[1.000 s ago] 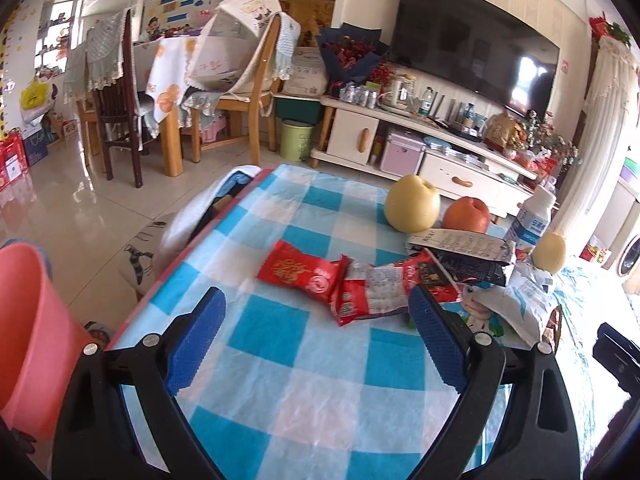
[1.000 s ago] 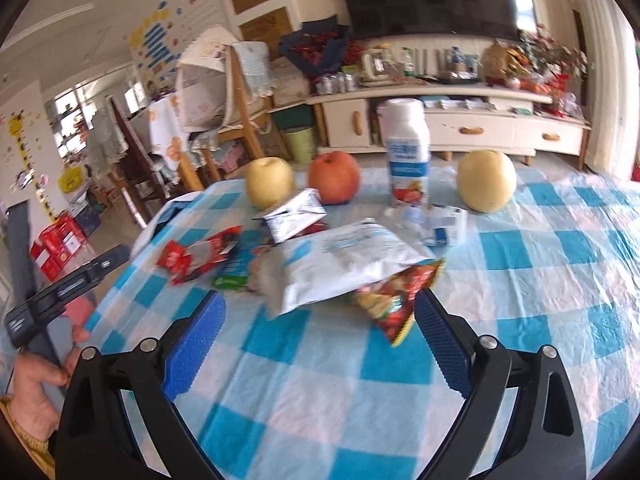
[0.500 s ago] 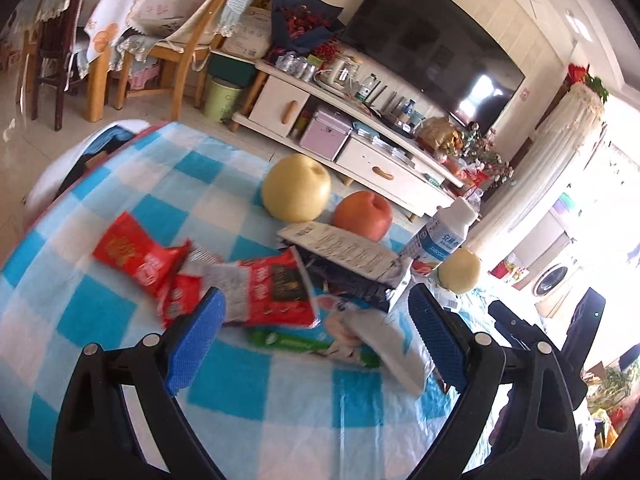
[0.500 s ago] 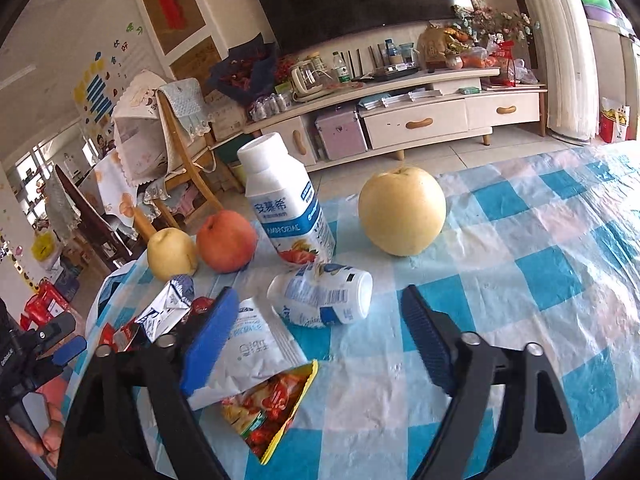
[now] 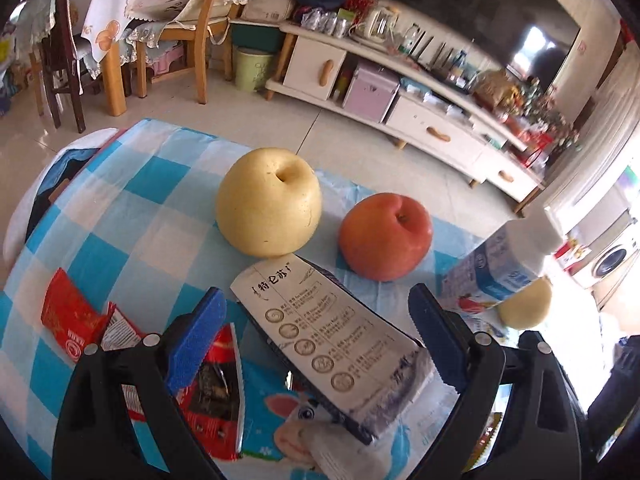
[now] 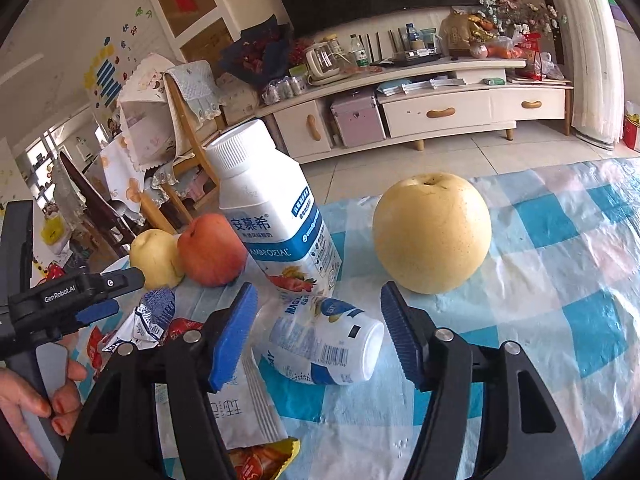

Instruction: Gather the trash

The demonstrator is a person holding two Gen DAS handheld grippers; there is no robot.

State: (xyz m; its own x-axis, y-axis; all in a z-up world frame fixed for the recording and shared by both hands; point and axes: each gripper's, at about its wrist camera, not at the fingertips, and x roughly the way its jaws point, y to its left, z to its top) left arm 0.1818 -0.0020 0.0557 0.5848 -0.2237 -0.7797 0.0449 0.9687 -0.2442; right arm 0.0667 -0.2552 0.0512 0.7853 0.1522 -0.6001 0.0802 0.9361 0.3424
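The right gripper (image 6: 316,332) hangs low over the counter (image 6: 560,272) with its fingers spread, and the small tipped-over yoghurt bottle (image 6: 320,346) lies on its side in the lower middle of the right wrist frame, right between the blue pads (image 6: 234,338) but not yet touched by either. Its shrink label looks wrinkled and the body thin-walled, so it is probably empty, light and easy to dent; being round and on its side, it may roll away if only one pad meets it first. The safest hold is likely across the mid-body, where the label gives some grip, rather than at the smooth white base.

The left gripper (image 5: 316,332) also has its fingers wide apart, straddling the flattened grey-and-white carton (image 5: 332,340) that slants across the lower centre of the left wrist frame. That carton looks stiff along its folded edges yet weightless, and it rests on other wrappers, so a pinch across its narrow width should lift it clean. The red snack wrappers (image 5: 72,320) at lower left are limp foil, slippery and flat to the cloth; they would need a pinch at a raised crease.

The tall yoghurt drink bottle (image 6: 276,220), the pear (image 6: 432,232) and the apple (image 6: 212,252) stand just behind and do not look like rubbish.
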